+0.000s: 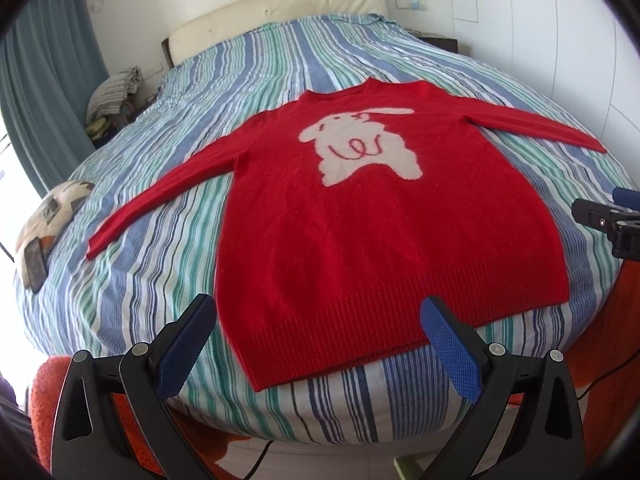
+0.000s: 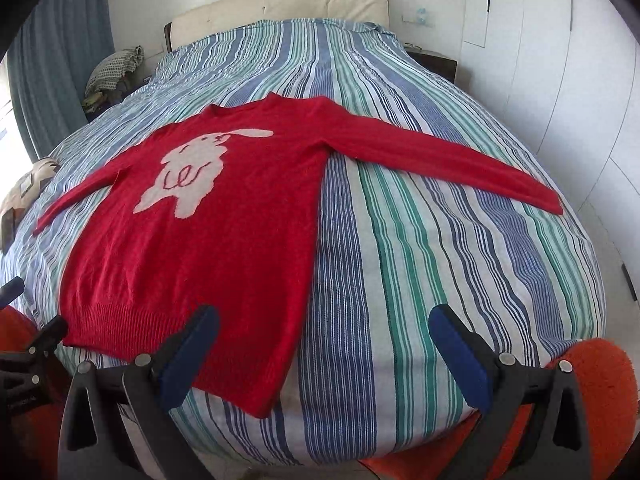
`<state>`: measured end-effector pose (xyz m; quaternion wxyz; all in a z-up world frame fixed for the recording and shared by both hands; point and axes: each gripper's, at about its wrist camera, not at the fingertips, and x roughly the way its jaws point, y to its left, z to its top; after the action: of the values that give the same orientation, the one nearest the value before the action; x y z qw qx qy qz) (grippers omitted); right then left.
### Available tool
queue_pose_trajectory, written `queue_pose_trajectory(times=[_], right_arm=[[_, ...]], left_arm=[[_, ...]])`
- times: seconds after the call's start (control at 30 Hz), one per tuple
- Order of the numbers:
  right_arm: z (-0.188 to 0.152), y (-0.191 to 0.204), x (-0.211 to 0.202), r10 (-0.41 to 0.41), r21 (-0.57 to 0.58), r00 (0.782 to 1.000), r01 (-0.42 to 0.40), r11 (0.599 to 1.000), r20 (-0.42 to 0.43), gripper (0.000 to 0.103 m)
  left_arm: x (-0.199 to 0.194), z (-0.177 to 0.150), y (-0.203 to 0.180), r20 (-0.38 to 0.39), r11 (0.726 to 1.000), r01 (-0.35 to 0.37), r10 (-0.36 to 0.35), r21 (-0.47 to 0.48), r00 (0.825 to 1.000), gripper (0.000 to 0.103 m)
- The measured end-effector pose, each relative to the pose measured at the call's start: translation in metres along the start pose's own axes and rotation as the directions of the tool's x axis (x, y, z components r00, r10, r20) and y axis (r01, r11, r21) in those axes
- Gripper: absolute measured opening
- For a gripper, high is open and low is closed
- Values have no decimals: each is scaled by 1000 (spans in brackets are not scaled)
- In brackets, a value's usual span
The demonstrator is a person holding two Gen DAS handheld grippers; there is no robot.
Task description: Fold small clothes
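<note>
A red sweater (image 1: pixel 360 232) with a white rabbit on its chest lies flat and face up on the striped bed (image 1: pixel 132 280), both sleeves spread out to the sides. Its ribbed hem faces me at the bed's near edge. My left gripper (image 1: pixel 320 312) hovers open just over the hem, fingers wide apart with nothing between them. In the right wrist view the sweater (image 2: pixel 208 232) fills the left half, its right sleeve (image 2: pixel 460 164) stretching across the stripes. My right gripper (image 2: pixel 324 320) is open beside the sweater's lower right corner, its left finger over the hem.
A patterned cushion (image 1: pixel 48 220) with a dark phone on it sits at the bed's left edge. A pile of clothes (image 1: pixel 114 92) lies by the cream headboard (image 1: pixel 280 8). A dark nightstand (image 2: pixel 434 62) stands at the far right. An orange rug (image 2: pixel 592 392) lies below the bed.
</note>
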<state>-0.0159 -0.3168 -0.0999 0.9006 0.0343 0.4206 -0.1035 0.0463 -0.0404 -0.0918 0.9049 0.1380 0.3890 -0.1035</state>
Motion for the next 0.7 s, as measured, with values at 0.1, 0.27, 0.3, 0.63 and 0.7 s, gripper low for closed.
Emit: queue_pose_trajectory(times=[0.1,0.27,0.3,0.63,0.7], right_arm=[[0,2,0,-1,-6,1000,1,1000,-1,102],[0,5,0,-1,-18,1000,1,1000,-3,102],[0,6,0,-1,-20,1000,1,1000,-5,102],[-1,8,2,0,-26,1000,-1,1000,-12,102],[-1,7,3,1,-21,1000,-1,1000,-15,102]], left_arm=[[1,-1,7,-12,999,8,-8,-37,1000,102],[2,-2,11,-17,998,15,-16,-62,1000,102],[1,-1,11,-14,998,15,-16,-62,1000,102],[1,-2,6,-6,999,10,-11,-35,1000,102],[2,-2,5,-13,999,9,-9,-32,1000,102]])
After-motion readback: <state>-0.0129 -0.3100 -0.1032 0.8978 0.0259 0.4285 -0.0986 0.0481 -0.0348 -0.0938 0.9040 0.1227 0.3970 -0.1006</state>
